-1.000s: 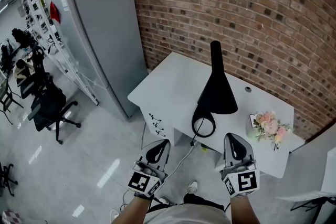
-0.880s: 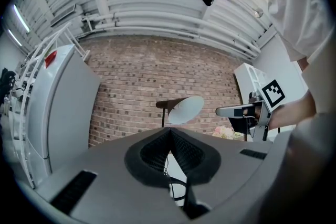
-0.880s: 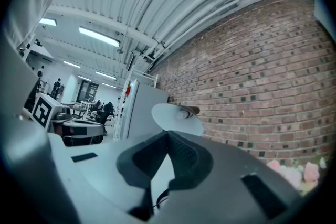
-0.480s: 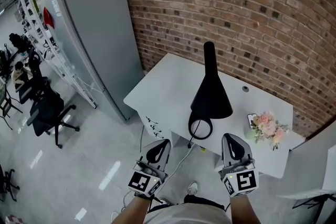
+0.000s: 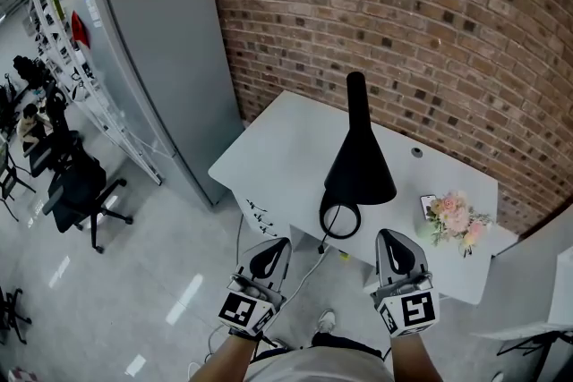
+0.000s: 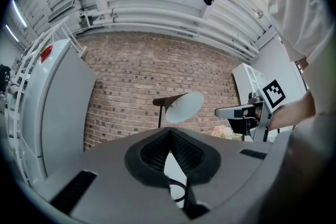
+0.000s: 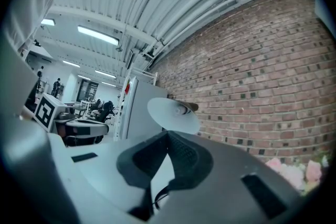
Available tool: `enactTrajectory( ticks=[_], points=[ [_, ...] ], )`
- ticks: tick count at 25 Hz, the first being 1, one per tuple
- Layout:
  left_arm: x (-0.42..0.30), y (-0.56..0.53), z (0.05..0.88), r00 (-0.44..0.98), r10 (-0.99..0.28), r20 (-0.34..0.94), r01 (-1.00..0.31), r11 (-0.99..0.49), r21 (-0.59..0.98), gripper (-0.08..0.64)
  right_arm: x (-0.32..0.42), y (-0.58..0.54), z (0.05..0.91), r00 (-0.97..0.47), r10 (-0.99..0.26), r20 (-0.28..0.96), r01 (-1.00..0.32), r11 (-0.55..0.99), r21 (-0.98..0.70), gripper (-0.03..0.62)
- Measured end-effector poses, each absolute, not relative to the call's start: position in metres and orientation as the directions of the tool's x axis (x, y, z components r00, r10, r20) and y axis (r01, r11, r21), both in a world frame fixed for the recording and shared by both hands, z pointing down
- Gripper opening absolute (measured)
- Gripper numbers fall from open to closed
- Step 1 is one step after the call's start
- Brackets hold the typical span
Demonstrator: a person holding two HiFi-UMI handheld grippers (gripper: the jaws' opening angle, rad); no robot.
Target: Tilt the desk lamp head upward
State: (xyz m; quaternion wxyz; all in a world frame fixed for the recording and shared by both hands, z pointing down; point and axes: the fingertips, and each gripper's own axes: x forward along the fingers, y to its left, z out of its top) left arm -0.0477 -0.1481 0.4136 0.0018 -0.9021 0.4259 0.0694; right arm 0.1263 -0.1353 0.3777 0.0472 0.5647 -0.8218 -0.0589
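My left claw (image 5: 271, 255) and right claw (image 5: 399, 250) are both squeezed closed at the tips with nothing between them. I hold them side by side in the air off the near edge of the white tabletop (image 5: 277, 148), over the floor and well clear of everything on it.

The black desk lamp (image 5: 358, 164) stands about midway along the tabletop, close to its near edge. Seen from above, the narrow end of its cone shade points toward the brick wall (image 5: 430, 13) and the wide mouth points toward me. A black ring (image 5: 341, 217) lies just under that mouth at the near edge.

Along my left claw (image 6: 169, 131) the lamp (image 6: 182, 106) shows its pale inner face, turned toward me and a little to the right. Along my right claw (image 7: 168, 134) the same pale mouth (image 7: 172, 114) faces me from the left.

A bunch of pink flowers (image 5: 458, 216) sits toward the near right corner. A grey cabinet (image 5: 170, 58) stands past the left edge.
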Motion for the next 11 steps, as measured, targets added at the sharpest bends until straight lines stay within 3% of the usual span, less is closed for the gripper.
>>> enactTrajectory(
  ticks=[11],
  points=[
    [-0.0533,-0.1492,0.4120,0.628,-0.767,-0.133,-0.767,-0.638,0.059,0.003,0.1184,-0.1353,0.3755,-0.363,-0.932,0.011,-0.920,0.360,0.157,0.015]
  ],
)
